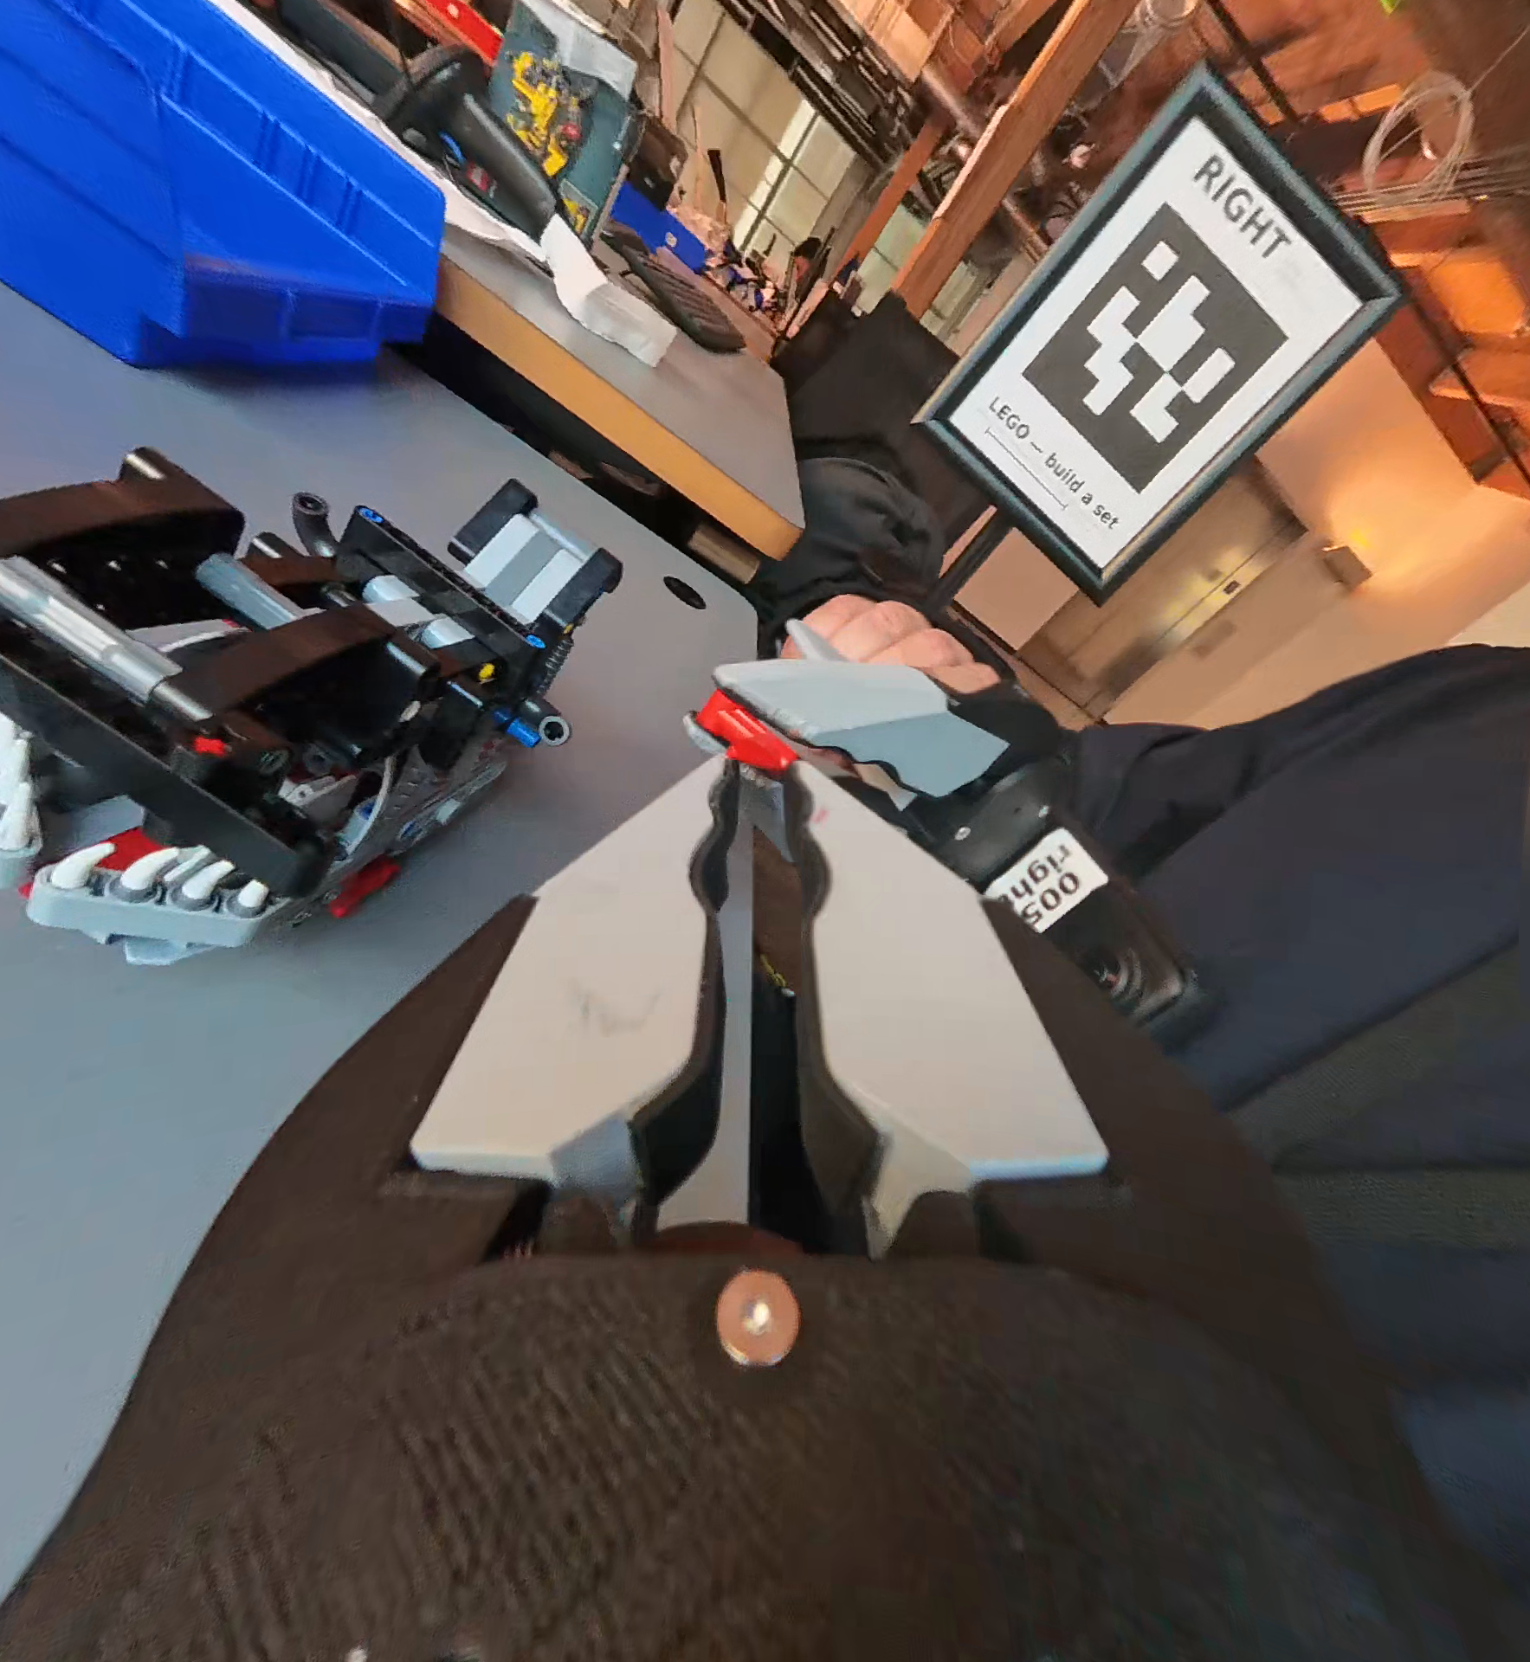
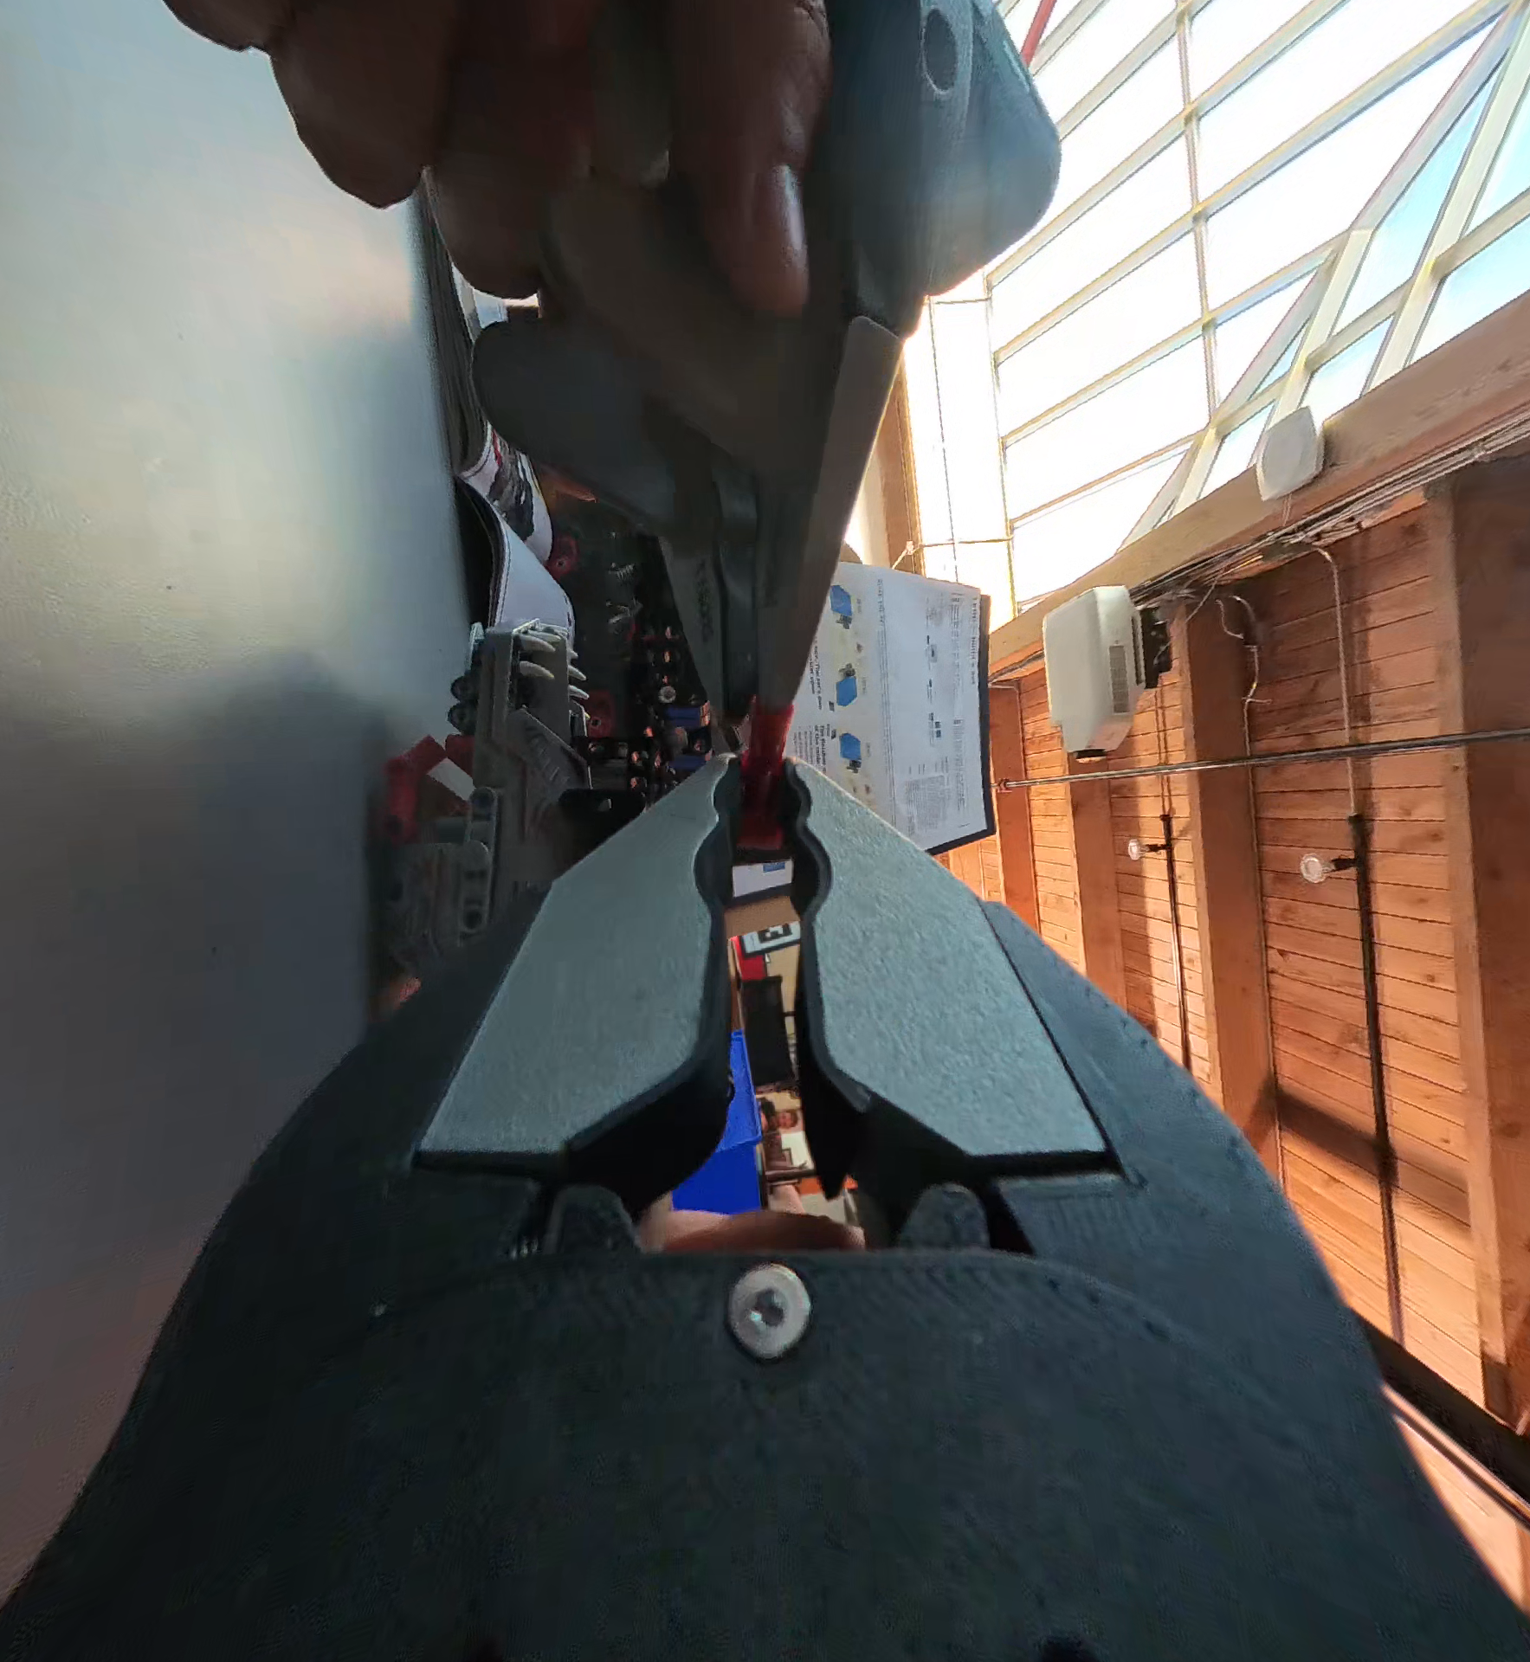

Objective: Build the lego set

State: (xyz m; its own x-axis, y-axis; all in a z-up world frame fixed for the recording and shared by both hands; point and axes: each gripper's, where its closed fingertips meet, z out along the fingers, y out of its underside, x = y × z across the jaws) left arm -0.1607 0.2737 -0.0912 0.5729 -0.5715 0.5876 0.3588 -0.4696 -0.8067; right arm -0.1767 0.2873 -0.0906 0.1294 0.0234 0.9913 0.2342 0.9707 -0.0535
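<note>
A small red Lego piece [image 2: 763, 781] is pinched in the closed right claw [image 2: 761, 791], off the desk [image 1: 203, 1124] edge. The left claw [image 1: 747, 791], closed on a small grey piece [image 1: 765, 805], meets it tip to tip; the model [image 1: 230, 710] lies leftward.

The left gripper [image 1: 747, 791] has its fingers [image 1: 617, 971] drawn nearly together, tips meeting the right gripper [image 1: 743, 724] tip to tip; the right gripper's fingers [image 2: 941, 989] pinch a small red piece [image 2: 761, 791]; a hand [image 1: 887, 634] grips the right tool from behind, dark sleeve [image 1: 1283, 809] trailing.
</note>
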